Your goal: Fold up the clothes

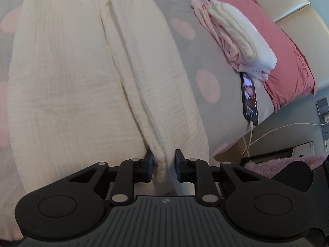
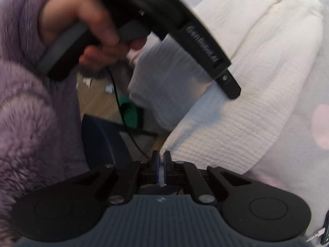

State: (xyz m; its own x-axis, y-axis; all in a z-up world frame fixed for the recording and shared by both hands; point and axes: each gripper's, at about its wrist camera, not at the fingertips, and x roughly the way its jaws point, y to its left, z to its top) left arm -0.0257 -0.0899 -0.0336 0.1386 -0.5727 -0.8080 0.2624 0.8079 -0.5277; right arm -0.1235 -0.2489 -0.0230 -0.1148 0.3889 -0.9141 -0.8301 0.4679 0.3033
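A cream crinkled garment (image 1: 72, 72) lies spread over the grey bed with pink dots (image 1: 185, 28). My left gripper (image 1: 164, 165) is shut on a bunched fold of the garment at its near edge. In the right wrist view the same cream garment (image 2: 257, 82) hangs over the bed's edge. My right gripper (image 2: 161, 164) is shut on a thin edge of it. The other gripper's black body (image 2: 185, 30), held by a hand (image 2: 96, 24), crosses above the cloth.
A folded white piece (image 1: 242, 35) lies on folded pink clothes (image 1: 224, 41) by a pink pillow (image 1: 283, 51) at the headboard. A phone (image 1: 249, 98) on a charging cable lies at the bed's edge. A purple fleece sleeve (image 2: 26, 113), wooden floor and a green object (image 2: 129, 113) are at left.
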